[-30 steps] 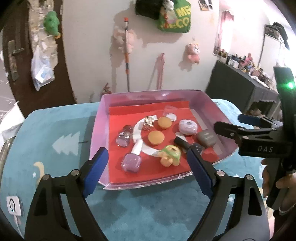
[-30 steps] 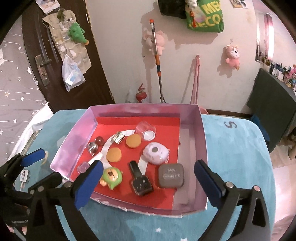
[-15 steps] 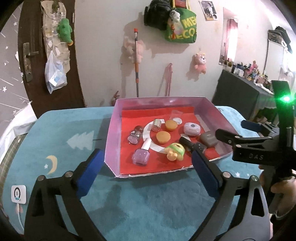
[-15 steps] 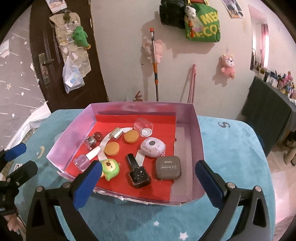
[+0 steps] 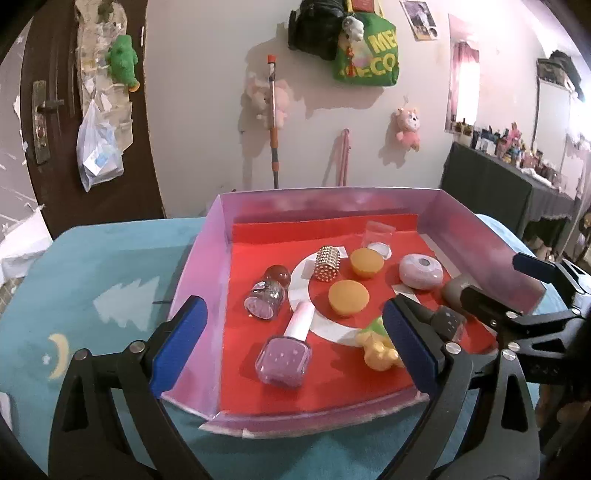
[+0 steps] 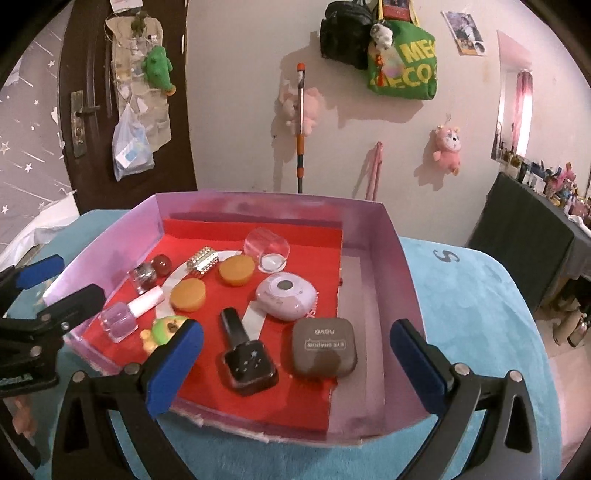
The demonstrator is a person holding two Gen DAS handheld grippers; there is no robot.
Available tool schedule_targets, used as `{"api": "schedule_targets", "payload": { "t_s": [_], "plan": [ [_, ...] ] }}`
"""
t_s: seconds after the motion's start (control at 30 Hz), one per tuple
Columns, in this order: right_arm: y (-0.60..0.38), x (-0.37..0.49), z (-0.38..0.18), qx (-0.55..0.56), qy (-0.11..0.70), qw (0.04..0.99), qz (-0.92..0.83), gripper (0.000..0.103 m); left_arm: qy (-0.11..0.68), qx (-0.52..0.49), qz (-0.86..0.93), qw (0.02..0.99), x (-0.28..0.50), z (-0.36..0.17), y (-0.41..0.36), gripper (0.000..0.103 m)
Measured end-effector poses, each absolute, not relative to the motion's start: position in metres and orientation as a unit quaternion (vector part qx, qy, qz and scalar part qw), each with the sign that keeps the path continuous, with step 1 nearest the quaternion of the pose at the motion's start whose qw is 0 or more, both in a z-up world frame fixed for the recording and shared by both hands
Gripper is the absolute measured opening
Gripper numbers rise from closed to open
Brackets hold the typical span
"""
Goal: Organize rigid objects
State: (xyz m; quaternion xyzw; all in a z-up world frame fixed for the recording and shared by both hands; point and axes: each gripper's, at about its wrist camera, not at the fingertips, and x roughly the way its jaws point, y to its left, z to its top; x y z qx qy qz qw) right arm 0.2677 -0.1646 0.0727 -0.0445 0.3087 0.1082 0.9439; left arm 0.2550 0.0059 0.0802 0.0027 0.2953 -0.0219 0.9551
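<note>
A teal rug (image 6: 461, 295) printed with a tree, a moon and stars covers the surface. Behind it, a dark brown door (image 6: 92, 110) carries a hanging organizer, a green plush toy (image 6: 158, 67) and a plastic bag (image 6: 131, 147). On the pale wall hang a green tote bag (image 6: 406, 70), a black bag (image 6: 345, 35), a photo (image 6: 466, 33) and two pink plush toys (image 6: 448, 147). A mop handle (image 6: 301, 125) leans against the wall. At right, a dark-draped table (image 6: 524, 229) holds many small bottles.
</note>
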Motion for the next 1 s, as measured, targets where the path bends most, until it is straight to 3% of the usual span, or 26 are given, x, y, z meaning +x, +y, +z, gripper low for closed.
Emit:
{"api": "schedule_targets", "payload": {
  "t_s": [1.0],
  "plan": [
    [-0.162,0.272,0.064,-0.048,0.295,0.949,0.100,0.103,0.307,0.016,-0.012,0.951,0.263,0.065,-0.001,0.097]
  ]
}}
